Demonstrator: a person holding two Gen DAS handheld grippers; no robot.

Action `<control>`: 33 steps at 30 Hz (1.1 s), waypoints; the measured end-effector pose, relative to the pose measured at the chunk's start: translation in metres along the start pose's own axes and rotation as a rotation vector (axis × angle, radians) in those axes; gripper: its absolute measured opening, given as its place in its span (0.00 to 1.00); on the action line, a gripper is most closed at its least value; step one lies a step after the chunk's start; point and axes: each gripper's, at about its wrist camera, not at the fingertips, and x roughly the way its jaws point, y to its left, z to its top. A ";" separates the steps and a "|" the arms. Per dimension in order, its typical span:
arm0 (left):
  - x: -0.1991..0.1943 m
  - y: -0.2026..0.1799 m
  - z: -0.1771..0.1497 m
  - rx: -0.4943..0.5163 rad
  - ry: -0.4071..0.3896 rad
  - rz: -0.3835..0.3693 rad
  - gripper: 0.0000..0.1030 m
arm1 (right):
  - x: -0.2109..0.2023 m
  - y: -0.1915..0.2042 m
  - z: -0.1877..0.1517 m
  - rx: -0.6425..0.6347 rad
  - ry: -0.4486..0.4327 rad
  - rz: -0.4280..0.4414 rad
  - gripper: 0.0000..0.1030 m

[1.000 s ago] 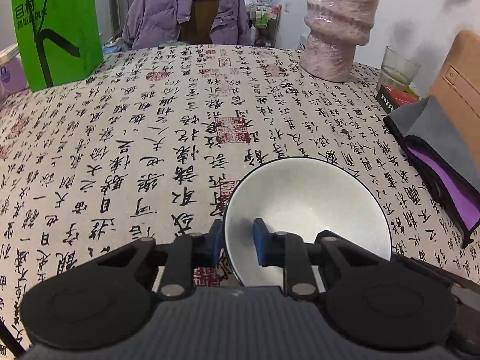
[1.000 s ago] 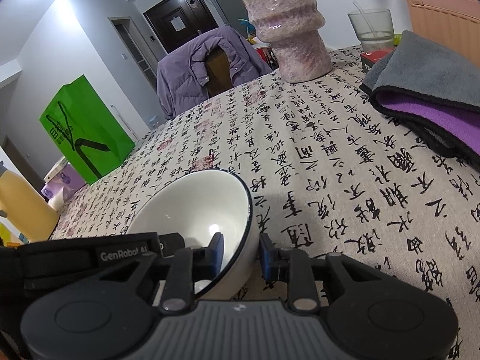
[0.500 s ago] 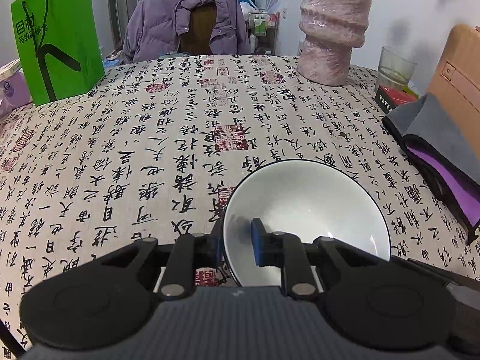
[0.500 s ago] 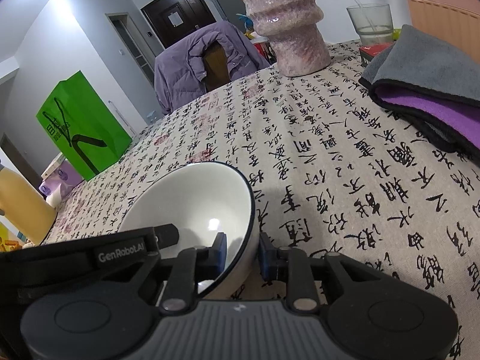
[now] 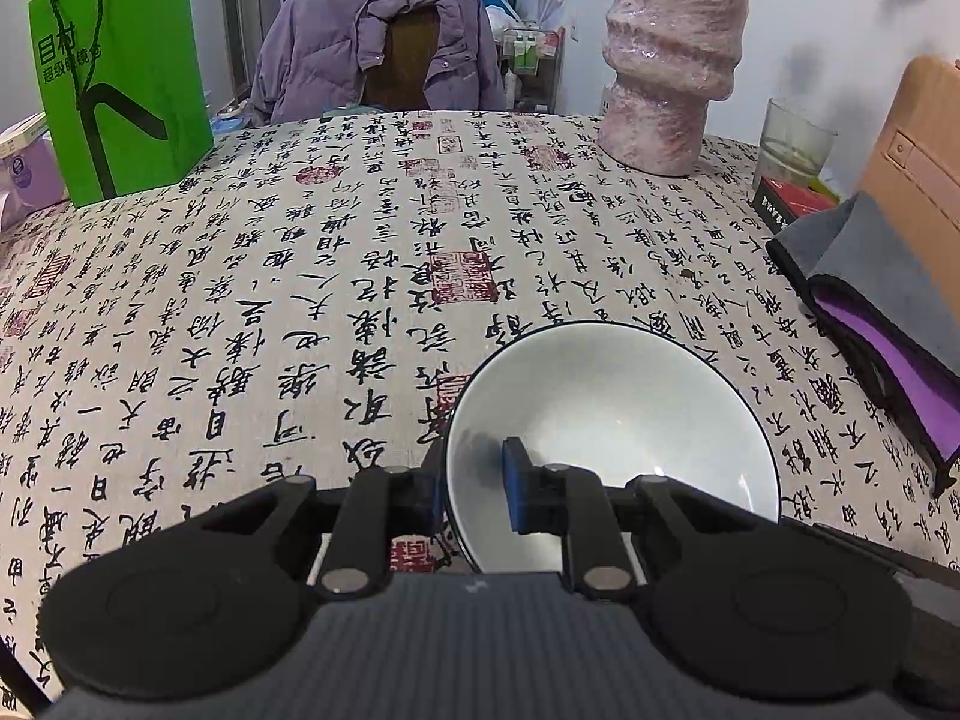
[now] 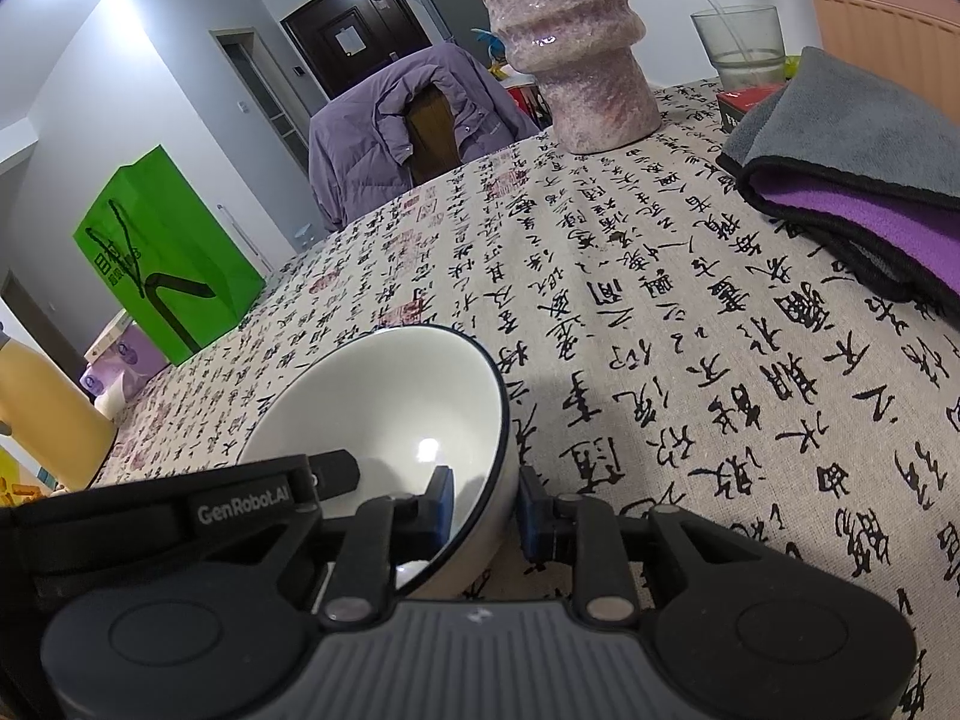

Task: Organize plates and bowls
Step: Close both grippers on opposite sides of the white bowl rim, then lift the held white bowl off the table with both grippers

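Observation:
A white bowl (image 5: 612, 438) with a thin dark rim sits over the calligraphy-print tablecloth (image 5: 300, 300), near the front edge. My left gripper (image 5: 474, 480) is shut on the bowl's left rim, one blue pad inside and one outside. In the right wrist view the same bowl (image 6: 384, 414) has its right rim pinched by my right gripper (image 6: 483, 504), which is shut on it. The left gripper's black body (image 6: 240, 504) shows across the bowl's near left side. Whether the bowl's base touches the cloth is hidden.
A pink textured vase (image 5: 672, 60) stands at the back right, with a glass (image 5: 792, 144) and a red box (image 5: 792, 198) beside it. A folded grey and purple cloth (image 5: 870, 312) lies right. A green bag (image 5: 120, 72) stands back left, and a jacket-draped chair (image 5: 384, 42) behind.

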 end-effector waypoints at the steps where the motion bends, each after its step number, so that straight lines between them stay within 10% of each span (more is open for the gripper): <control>1: 0.000 0.000 0.000 0.000 0.000 0.000 0.18 | 0.000 0.000 0.000 0.000 0.000 0.000 0.22; 33: -0.028 0.005 0.001 0.001 -0.055 -0.014 0.19 | -0.025 0.011 -0.004 -0.003 -0.068 0.033 0.22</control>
